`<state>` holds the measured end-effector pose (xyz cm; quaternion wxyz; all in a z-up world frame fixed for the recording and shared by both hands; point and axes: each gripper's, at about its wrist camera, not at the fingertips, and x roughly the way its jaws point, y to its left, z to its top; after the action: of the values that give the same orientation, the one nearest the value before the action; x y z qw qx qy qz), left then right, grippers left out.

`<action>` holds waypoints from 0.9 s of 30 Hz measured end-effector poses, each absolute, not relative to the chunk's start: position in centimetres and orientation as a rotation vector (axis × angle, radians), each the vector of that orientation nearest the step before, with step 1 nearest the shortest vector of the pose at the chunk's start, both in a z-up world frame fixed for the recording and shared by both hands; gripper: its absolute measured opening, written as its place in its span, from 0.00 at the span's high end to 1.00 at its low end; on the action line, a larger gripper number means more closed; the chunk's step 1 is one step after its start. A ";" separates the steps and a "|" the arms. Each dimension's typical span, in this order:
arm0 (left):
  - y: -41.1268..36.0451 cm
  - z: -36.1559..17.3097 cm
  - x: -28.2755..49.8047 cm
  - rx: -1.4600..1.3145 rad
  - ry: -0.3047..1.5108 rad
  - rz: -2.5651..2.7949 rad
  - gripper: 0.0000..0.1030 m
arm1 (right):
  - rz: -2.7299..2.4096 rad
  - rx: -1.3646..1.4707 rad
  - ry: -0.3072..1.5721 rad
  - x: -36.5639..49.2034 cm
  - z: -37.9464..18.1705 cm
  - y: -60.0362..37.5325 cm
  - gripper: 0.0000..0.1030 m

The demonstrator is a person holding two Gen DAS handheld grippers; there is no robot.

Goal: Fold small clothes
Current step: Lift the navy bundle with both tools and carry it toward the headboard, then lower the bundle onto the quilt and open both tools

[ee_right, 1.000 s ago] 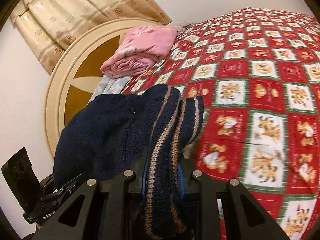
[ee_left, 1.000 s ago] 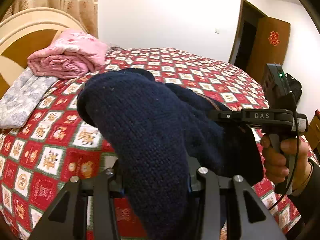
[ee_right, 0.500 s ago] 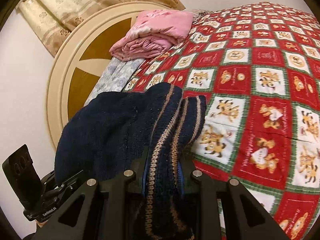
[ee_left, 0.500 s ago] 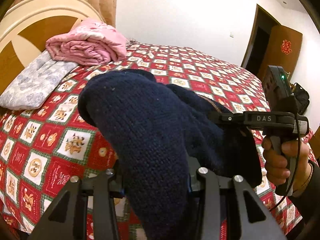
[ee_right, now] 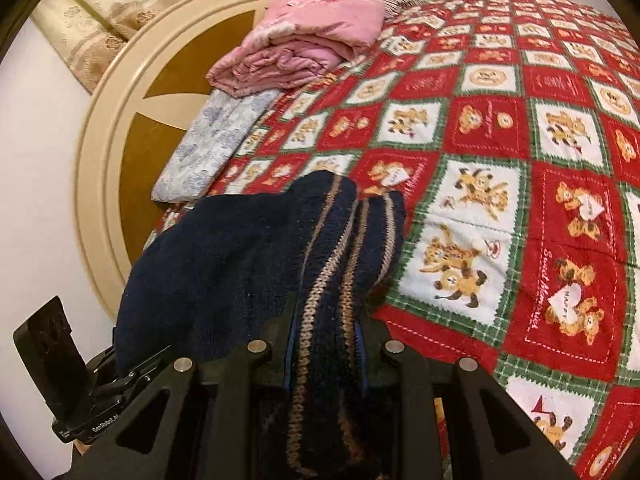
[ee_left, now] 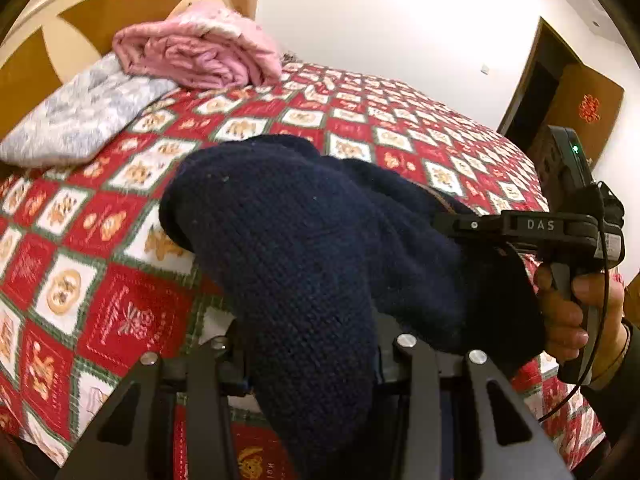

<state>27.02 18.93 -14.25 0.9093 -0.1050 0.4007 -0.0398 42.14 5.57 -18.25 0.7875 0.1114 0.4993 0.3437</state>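
Navy knit garment [ee_left: 304,264] fills frame centre, clamped in left gripper [ee_left: 308,364] at bottom. Right gripper [ee_left: 532,228], hand-held, grips it at right. Pink bundle [ee_left: 200,48] upper left.

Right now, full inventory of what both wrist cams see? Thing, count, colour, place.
knit garment: 1, navy with tan stripes, bunched in both grippers over the bed
bedspread: 1, red, white, green bear print, covers the bed
pink quilt: 1, folded, by the headboard
pillow: 1, grey-blue print, under the quilt
headboard: 1, cream and brown
curtain: 1, beige
door: 1, brown, far wall
left gripper: shut on garment
right gripper: shut on garment
hand: 1, holds right gripper
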 end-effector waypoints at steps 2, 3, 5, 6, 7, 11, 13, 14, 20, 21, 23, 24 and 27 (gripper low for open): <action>19.0 -15.0 26.9 -0.217 0.836 -0.083 0.58 | 0.737 0.232 1.082 42.2 -18.6 5.5 0.77; 19.0 -15.3 26.8 -0.218 0.840 -0.083 0.58 | 0.737 0.228 1.085 42.2 -18.7 5.6 0.77; 19.0 -15.7 26.7 -0.219 0.842 -0.080 0.58 | 0.734 0.220 1.084 42.2 -18.8 5.8 0.77; 19.1 -15.8 26.6 -0.223 0.840 -0.082 0.58 | 0.733 0.217 1.085 42.3 -18.9 5.8 0.77; 19.1 -15.8 26.6 -0.225 0.839 -0.082 0.58 | 0.733 0.215 1.084 42.3 -18.9 5.8 0.77; 19.2 -16.0 26.5 -0.221 0.839 -0.080 0.56 | 0.722 0.199 1.088 42.3 -19.2 5.9 0.77; 19.3 -16.3 26.5 -0.218 0.840 -0.076 0.53 | 0.705 0.184 1.098 42.4 -19.7 6.0 0.77; 19.4 -16.5 26.6 -0.227 0.842 -0.073 0.51 | 0.696 0.180 1.103 42.5 -20.0 6.0 0.77; 19.3 -17.1 26.1 -0.239 0.834 -0.027 0.37 | 0.640 0.118 1.102 42.5 -20.6 6.6 0.73; 19.2 -17.3 26.1 -0.233 0.832 -0.021 0.36 | 0.624 0.109 1.105 42.6 -20.7 6.7 0.70; 19.4 -17.6 26.1 -0.253 0.831 -0.010 0.33 | 0.608 0.105 1.105 42.6 -20.7 6.7 0.68; 19.6 -17.7 26.0 -0.271 0.831 -0.005 0.32 | 0.599 0.092 1.097 42.4 -20.5 6.7 0.68; 19.9 -17.7 25.5 -0.308 0.832 -0.004 0.32 | 0.574 0.054 1.072 41.7 -20.1 6.8 0.67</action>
<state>25.51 19.92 -17.70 0.9033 -0.1491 0.4024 -0.0018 41.68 6.77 -20.06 0.8205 0.0253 0.5034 0.2696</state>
